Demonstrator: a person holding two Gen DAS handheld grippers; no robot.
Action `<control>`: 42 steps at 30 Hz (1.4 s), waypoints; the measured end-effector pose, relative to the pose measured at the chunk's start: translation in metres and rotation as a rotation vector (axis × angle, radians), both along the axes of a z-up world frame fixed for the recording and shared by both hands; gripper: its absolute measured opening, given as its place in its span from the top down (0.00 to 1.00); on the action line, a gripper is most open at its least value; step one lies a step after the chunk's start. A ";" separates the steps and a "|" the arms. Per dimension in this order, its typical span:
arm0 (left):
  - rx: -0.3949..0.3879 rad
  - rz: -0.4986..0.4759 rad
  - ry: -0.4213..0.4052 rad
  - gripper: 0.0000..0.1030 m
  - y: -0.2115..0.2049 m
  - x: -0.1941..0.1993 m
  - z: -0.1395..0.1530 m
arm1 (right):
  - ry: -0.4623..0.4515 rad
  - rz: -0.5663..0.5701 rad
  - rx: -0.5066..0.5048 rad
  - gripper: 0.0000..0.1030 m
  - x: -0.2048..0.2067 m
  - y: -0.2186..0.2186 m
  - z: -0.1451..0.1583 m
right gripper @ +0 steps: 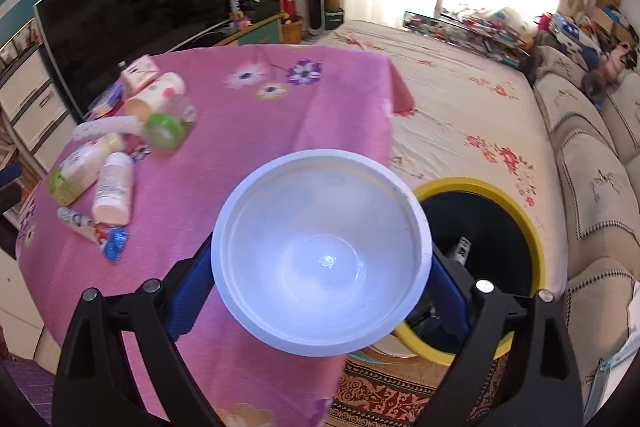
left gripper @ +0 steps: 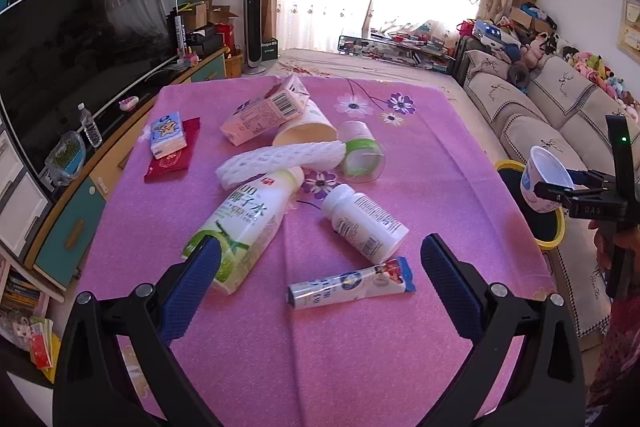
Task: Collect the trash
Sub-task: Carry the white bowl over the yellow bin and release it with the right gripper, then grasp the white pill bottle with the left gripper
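- The right gripper [right gripper: 320, 291] clamps a white cup [right gripper: 322, 253] by its sides, at the table edge beside the yellow-rimmed bin [right gripper: 532, 227]; released here, it may strike the rim and fall to the rug.
- The left gripper [left gripper: 320, 283] is spread wide and empty above the wrapper [left gripper: 352, 283]; the pill bottle [left gripper: 364, 223] could roll if nudged.
- The cup's contents are unclear; any dregs might spill.

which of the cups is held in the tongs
The white yogurt cup, clamped in the right tongs beside the yellow-rimmed bin. The paper cup and clear cup lie on the pink cloth.
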State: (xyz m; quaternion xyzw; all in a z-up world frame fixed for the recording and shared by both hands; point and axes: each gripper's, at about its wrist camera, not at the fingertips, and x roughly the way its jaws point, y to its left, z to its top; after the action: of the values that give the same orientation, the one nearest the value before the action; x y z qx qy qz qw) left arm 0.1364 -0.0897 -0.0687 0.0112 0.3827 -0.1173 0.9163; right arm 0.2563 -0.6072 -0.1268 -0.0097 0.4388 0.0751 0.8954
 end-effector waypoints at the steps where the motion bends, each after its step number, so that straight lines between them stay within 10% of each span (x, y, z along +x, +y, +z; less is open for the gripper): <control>1: 0.001 -0.009 0.001 0.04 -0.006 0.002 0.000 | 0.007 -0.031 -0.002 0.14 0.004 -0.017 -0.004; 15: 0.058 -0.109 0.015 0.04 -0.074 0.013 -0.002 | 0.143 -0.264 0.007 0.13 0.054 -0.141 -0.073; 42: 0.121 -0.208 0.050 0.04 -0.046 0.017 -0.030 | 0.057 -0.109 -0.024 0.06 0.022 -0.075 -0.035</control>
State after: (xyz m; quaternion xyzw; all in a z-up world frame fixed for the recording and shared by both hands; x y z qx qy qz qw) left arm 0.1533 -0.1361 -0.0992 0.1032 0.4088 -0.1889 0.8869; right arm 0.2778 -0.6822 -0.1616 0.0058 0.4650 0.0211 0.8850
